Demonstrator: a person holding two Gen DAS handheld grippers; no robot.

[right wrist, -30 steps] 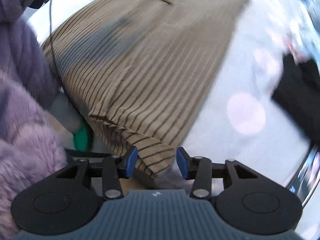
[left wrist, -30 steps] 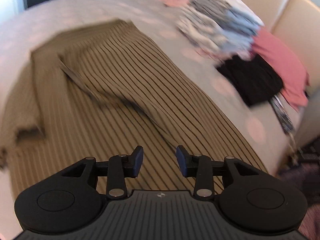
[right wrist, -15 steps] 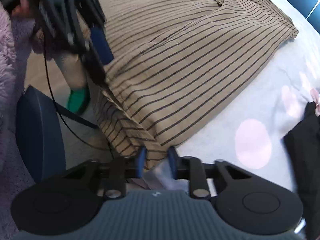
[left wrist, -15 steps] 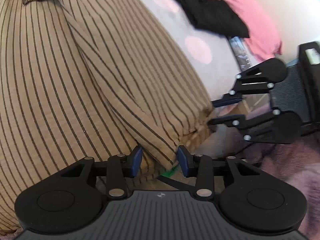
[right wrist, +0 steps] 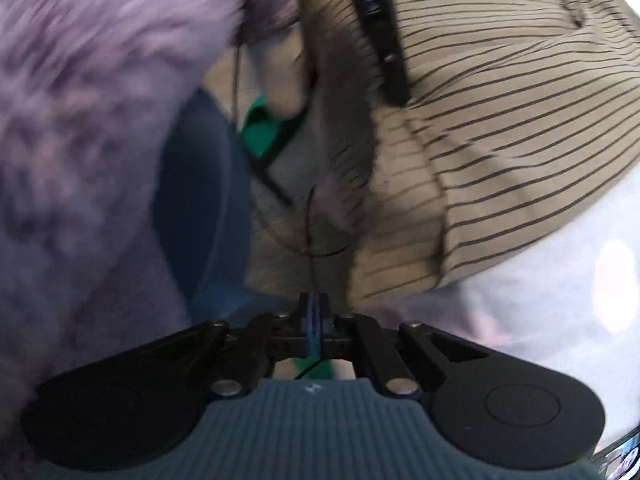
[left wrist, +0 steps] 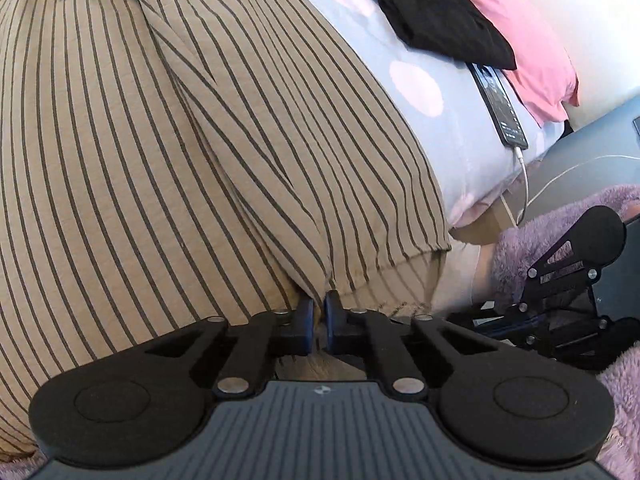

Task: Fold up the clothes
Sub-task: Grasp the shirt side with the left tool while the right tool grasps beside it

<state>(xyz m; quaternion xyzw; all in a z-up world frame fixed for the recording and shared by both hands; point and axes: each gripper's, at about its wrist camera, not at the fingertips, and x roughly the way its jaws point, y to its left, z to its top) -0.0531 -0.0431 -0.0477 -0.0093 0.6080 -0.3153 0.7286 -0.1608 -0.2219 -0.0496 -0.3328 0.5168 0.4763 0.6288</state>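
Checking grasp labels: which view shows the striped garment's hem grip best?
Left wrist view. It is sharp and shows the left gripper shut on the hem of the striped garment, with the cloth spread behind. The right wrist view is blurred: one corner of the garment, beside the shut right gripper.

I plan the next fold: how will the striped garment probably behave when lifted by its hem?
The striped garment is probably floppy: it drapes over the bed edge in soft ridges. It seems light, thin cloth, so it should hang and sag. Its hem may slip from a small pinch.
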